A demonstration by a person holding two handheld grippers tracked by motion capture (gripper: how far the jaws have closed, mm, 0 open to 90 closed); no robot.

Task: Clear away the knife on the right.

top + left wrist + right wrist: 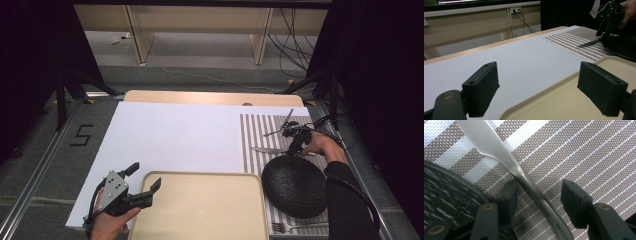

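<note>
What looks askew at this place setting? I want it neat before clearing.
The knife lies crosswise beyond the black plate, not alongside it like the fork. The right gripper straddles its handle, one pad touching. Nothing spilled or damaged.

A recording lab or test room, not a home: black curtains (30,75) hang on both sides, tripod legs (62,95) stand on grey carpet, loose cables (290,45) trail along the floor past a wall socket (514,10), a taped numeral 5 (81,135) marks the floor beside the table (165,132)
</note>
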